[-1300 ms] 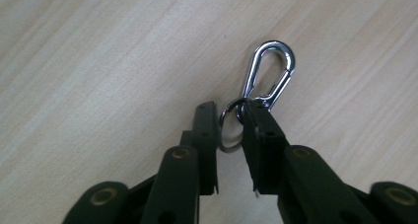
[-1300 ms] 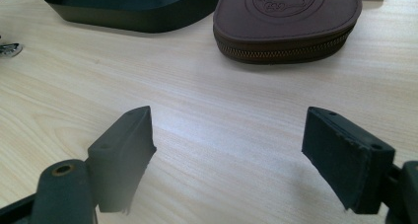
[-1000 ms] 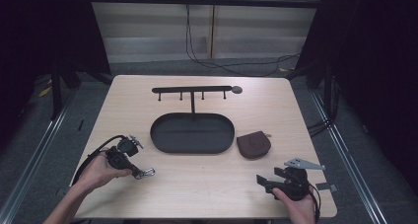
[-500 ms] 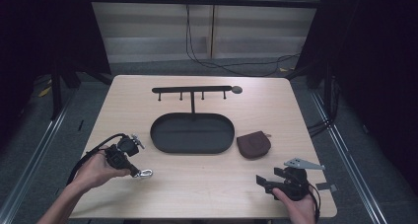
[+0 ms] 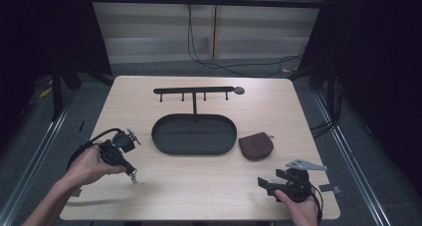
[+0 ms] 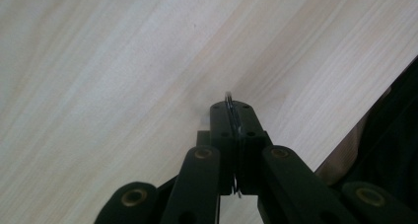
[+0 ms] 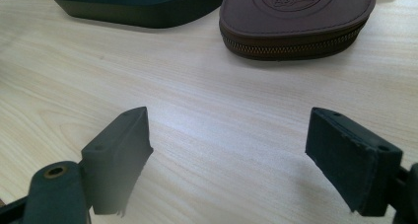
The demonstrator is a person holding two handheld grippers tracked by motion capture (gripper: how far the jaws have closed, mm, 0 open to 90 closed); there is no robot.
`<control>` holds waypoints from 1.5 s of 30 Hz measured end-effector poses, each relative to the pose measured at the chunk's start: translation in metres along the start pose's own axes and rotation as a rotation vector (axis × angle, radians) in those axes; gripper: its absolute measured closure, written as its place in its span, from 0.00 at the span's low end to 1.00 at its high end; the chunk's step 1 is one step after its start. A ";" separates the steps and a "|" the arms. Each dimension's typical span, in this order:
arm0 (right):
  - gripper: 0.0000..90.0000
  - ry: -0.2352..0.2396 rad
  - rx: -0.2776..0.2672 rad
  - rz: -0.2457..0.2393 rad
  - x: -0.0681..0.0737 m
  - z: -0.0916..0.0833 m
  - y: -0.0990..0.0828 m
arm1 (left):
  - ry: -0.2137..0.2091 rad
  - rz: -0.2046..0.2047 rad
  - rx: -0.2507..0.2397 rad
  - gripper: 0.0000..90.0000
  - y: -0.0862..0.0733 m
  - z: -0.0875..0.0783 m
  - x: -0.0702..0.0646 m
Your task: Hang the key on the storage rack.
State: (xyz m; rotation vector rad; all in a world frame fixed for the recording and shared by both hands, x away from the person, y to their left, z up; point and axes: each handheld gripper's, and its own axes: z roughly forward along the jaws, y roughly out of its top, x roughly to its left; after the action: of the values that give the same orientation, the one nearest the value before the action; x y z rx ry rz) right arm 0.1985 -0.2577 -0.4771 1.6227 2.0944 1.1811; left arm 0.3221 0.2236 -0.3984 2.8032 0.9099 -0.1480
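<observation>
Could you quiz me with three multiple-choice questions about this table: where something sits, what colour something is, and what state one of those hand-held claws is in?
1. Where does the brown zipped leather pouch lie?
A. inside the tray
B. right of the black oval tray
C. on the rack

2. What colour is the hook rack behind the tray?
A. black
B. white
C. red

3. How stands the left gripper?
A. wide open
B. shut on a thin metal ring
C. shut on the pouch

Answers: 1 B, it rests on the wooden table beside the tray; 2 A, dark bar and pegs; 3 B, the ring's edge pokes out between closed jaws.

Key ring point(image 6: 231, 116) mostly hidden betw. jaws
</observation>
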 end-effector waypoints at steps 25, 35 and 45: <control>0.17 -0.001 0.001 -0.016 0.001 0.000 0.000 | 0.073 -0.017 -0.027 0.99 0.021 -0.038 0.000; 0.17 0.001 -0.001 -0.023 0.002 0.000 0.000 | 0.080 -0.020 -0.041 0.99 0.036 -0.058 0.005; 0.20 0.008 0.002 -0.025 0.002 0.000 0.001 | 0.066 -0.013 -0.051 0.99 0.050 -0.069 0.011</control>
State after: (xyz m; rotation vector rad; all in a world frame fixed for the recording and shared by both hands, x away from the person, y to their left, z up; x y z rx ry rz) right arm 0.1981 -0.2555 -0.4760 1.5907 2.1149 1.1808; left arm 0.3627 0.2048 -0.3248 2.7705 0.9324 -0.0337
